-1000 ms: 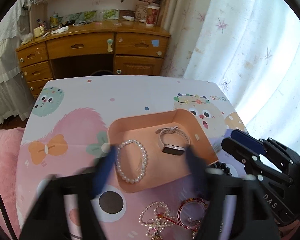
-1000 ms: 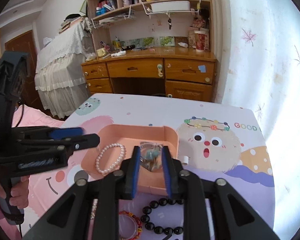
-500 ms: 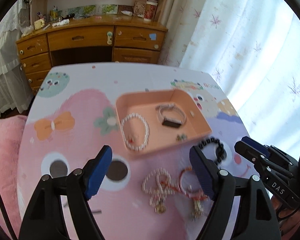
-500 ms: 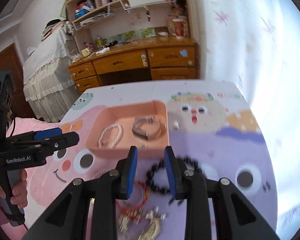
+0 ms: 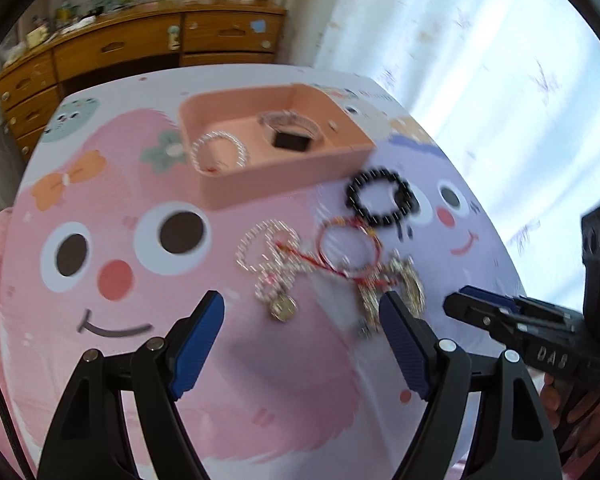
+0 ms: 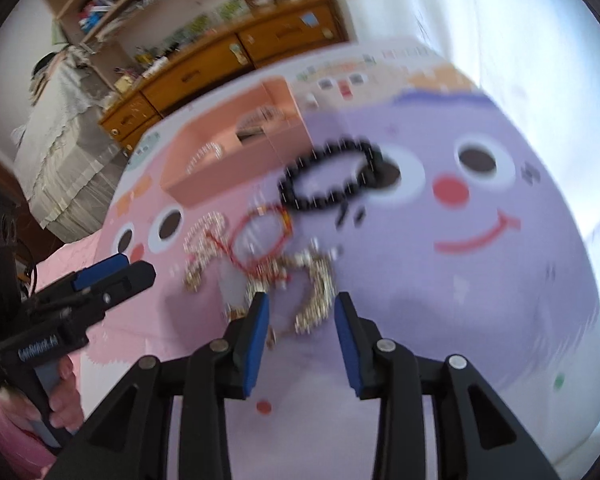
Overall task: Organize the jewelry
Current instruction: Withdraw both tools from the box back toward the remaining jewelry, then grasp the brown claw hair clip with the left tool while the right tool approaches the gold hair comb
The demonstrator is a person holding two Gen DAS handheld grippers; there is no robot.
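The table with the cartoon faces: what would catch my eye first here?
Probably the tangle of jewelry lying loose on the bright cartoon table, with a black bead bracelet just beyond it. Behind sits a peach tray holding a pearl bracelet and a watch. Both grippers, left and right, hover over the tangle, jaws open.

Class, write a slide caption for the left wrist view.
Open left gripper above loose bracelets beside the orange tray.
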